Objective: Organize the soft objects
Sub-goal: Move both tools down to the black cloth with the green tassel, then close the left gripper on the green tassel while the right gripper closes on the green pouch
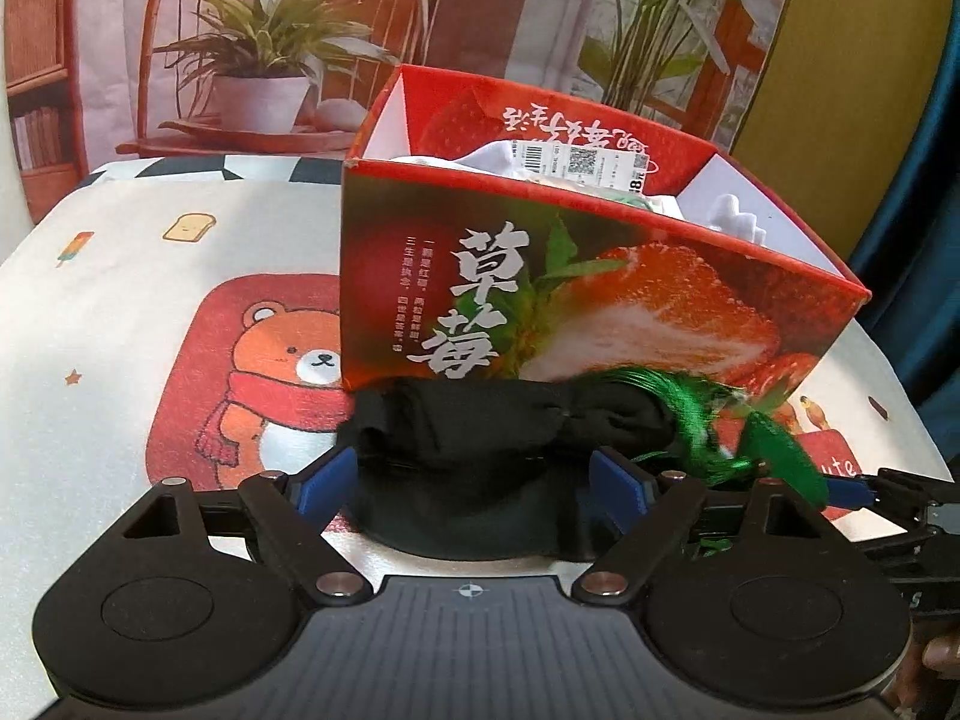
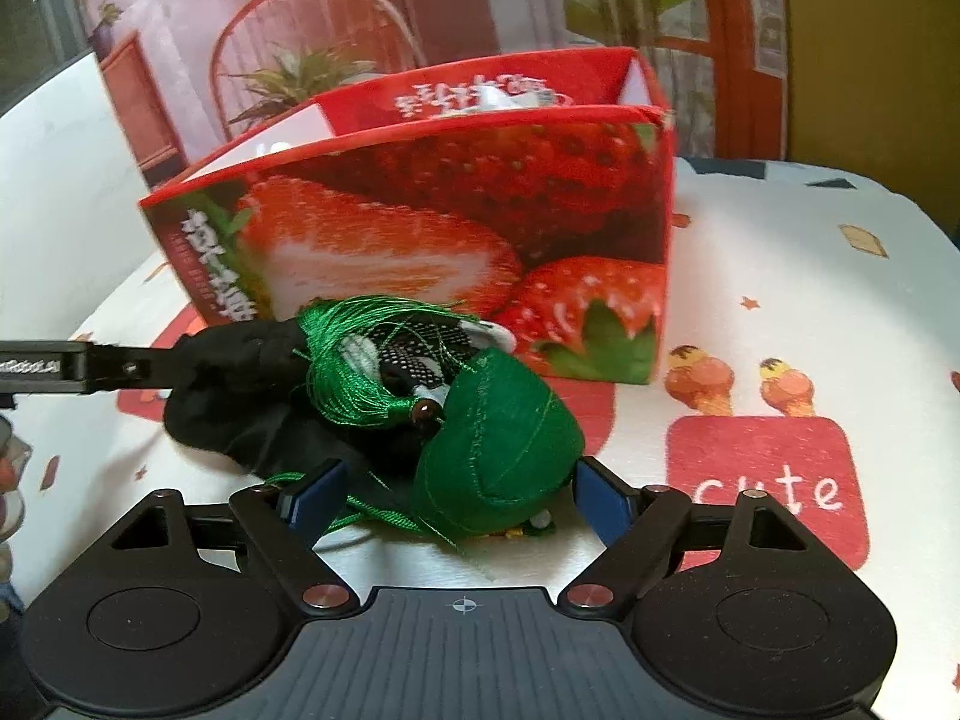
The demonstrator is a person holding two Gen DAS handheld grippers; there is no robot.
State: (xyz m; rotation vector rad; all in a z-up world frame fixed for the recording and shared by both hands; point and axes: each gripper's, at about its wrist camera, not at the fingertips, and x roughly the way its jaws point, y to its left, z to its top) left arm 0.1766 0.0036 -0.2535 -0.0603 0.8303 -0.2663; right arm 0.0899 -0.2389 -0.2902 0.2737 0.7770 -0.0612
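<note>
Backdrop: a printed fabric wall hanging [image 1: 288,60] showing one rattan chair, potted plants and red window frames; a mustard-yellow panel [image 1: 840,60] and a dark teal curtain [image 1: 936,240] stand at its edge in the left wrist view.

Surface: one bench covered by a cream cartoon-print cloth [image 1: 120,312], bearing one bear in a red scarf [image 1: 282,384], one toast slice, one ice lolly, two ice-cream cones [image 2: 744,387] and a red patch lettered "cute" [image 2: 774,486].

One open red cardboard box printed with strawberries [image 1: 600,312] stands upright on the cloth. Inside it lie white soft items [image 1: 735,216] with one barcode tag [image 1: 576,162]; their number cannot be told.

Just in front of the box, on the cloth, lies one heap of soft objects: one black fabric piece [image 1: 480,456], one green stitched felt pouch [image 2: 504,450], one green thread tassel [image 2: 354,360], and one black-and-white dotted item [image 2: 426,354], partly covered.

Two tools are present. The left tool [image 1: 474,486] has its blue pads [image 1: 327,474] spread on either side of the black fabric; whether they press it cannot be told. The right tool [image 2: 459,501] is spread around the green pouch, its pads [image 2: 603,501] close beside it, contact unclear.
</note>
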